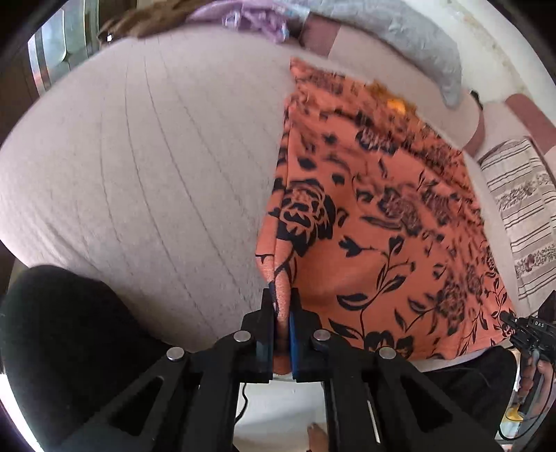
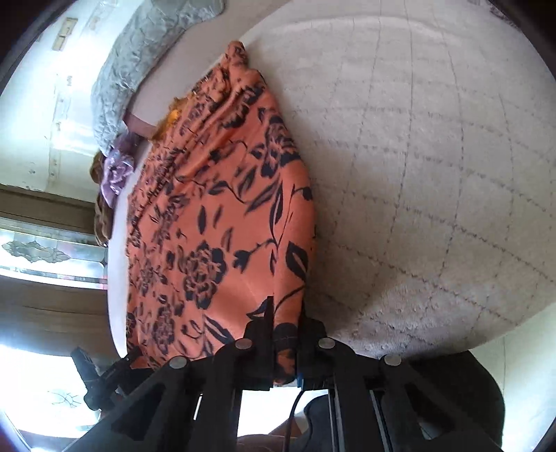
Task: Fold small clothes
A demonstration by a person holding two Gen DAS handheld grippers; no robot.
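An orange garment with a black flower print [image 1: 375, 215] lies spread on a pale quilted bed cover [image 1: 139, 167]. My left gripper [image 1: 282, 306] is shut on the garment's near left corner, with cloth bunched between the fingers. My right gripper [image 2: 286, 313] is shut on the garment's near right corner [image 2: 222, 222]. The right gripper also shows at the right edge of the left wrist view [image 1: 521, 330]. The left gripper also shows at the lower left of the right wrist view [image 2: 93, 379]. The garment's far end is rumpled near the bed's far edge.
A grey quilted pillow [image 1: 417, 38] and a purple cloth bundle [image 1: 250, 17] lie at the far side of the bed. A striped floral cloth [image 1: 521, 208] lies to the right. A person's dark-clothed knee [image 1: 62, 340] is at the near edge.
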